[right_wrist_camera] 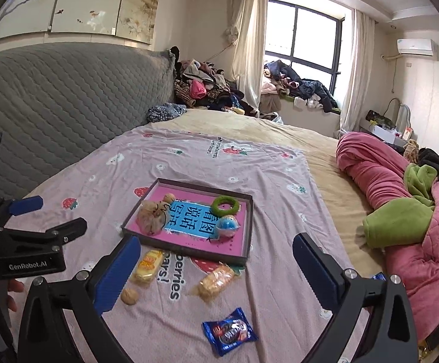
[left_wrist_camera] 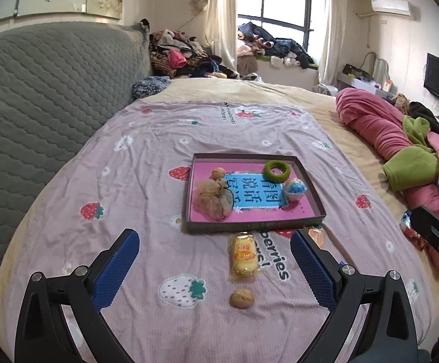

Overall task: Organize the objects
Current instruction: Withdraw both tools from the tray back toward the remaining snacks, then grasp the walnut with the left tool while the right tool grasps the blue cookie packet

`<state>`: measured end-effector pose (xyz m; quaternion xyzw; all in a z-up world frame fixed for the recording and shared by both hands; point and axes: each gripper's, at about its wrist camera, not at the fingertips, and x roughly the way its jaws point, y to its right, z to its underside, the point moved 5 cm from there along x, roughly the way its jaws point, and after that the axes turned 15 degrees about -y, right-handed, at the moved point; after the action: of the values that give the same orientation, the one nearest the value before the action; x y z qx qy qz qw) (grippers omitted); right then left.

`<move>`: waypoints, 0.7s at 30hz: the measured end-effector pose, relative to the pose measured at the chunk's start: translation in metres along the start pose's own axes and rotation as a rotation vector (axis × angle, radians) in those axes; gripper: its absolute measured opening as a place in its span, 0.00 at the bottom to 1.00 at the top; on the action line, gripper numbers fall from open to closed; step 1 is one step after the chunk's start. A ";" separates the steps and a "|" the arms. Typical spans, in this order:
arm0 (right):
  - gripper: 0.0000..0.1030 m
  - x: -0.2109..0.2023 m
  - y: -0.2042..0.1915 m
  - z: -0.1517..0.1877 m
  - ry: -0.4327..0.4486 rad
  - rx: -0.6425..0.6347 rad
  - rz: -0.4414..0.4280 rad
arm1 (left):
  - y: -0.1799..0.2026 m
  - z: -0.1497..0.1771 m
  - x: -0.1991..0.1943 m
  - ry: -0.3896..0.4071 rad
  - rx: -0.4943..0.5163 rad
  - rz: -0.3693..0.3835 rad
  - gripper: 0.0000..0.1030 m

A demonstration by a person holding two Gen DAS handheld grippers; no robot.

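A dark shallow box tray (left_wrist_camera: 251, 227) (right_wrist_camera: 186, 249) with a pink and blue lining lies on the bed. In it are a walnut (left_wrist_camera: 218, 173), a gauze pouch (left_wrist_camera: 215, 200) (right_wrist_camera: 152, 217), a green ring (left_wrist_camera: 277, 171) (right_wrist_camera: 226, 204) and a blue-white ball (left_wrist_camera: 295, 188) (right_wrist_camera: 226, 224). In front of the tray lie a yellow wrapped cake (left_wrist_camera: 244, 255) (right_wrist_camera: 147, 265), a loose walnut (left_wrist_camera: 242, 298) (right_wrist_camera: 129, 296), an orange wrapped snack (right_wrist_camera: 216, 279) and a blue candy packet (right_wrist_camera: 229, 331). My left gripper (left_wrist_camera: 215, 249) is open above the yellow cake. My right gripper (right_wrist_camera: 218, 257) is open over the orange snack.
A pink strawberry-print sheet (left_wrist_camera: 159, 157) covers the bed. A grey quilted headboard (left_wrist_camera: 38, 90) rises on the left. A pink and green blanket roll (left_wrist_camera: 401, 151) lies on the right. Clothes are piled by the window (left_wrist_camera: 274, 3). The left gripper body (right_wrist_camera: 23, 242) and a hand show at the left edge.
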<state>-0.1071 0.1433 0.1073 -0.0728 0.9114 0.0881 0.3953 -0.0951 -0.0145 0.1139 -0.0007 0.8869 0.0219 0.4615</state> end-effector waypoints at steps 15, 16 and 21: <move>0.99 0.024 0.019 0.053 -0.061 0.010 0.003 | 0.022 0.042 0.025 -0.042 0.030 0.017 0.97; 0.99 0.027 0.020 0.055 -0.064 0.009 0.005 | 0.024 0.044 0.029 -0.046 0.034 0.012 0.97; 0.99 0.046 0.021 0.067 -0.100 0.010 -0.001 | 0.028 0.052 0.050 -0.090 0.041 0.002 0.97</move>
<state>-0.0953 0.1759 0.0302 -0.0668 0.8908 0.0870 0.4409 -0.0823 0.0166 0.0440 0.0105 0.8655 0.0043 0.5008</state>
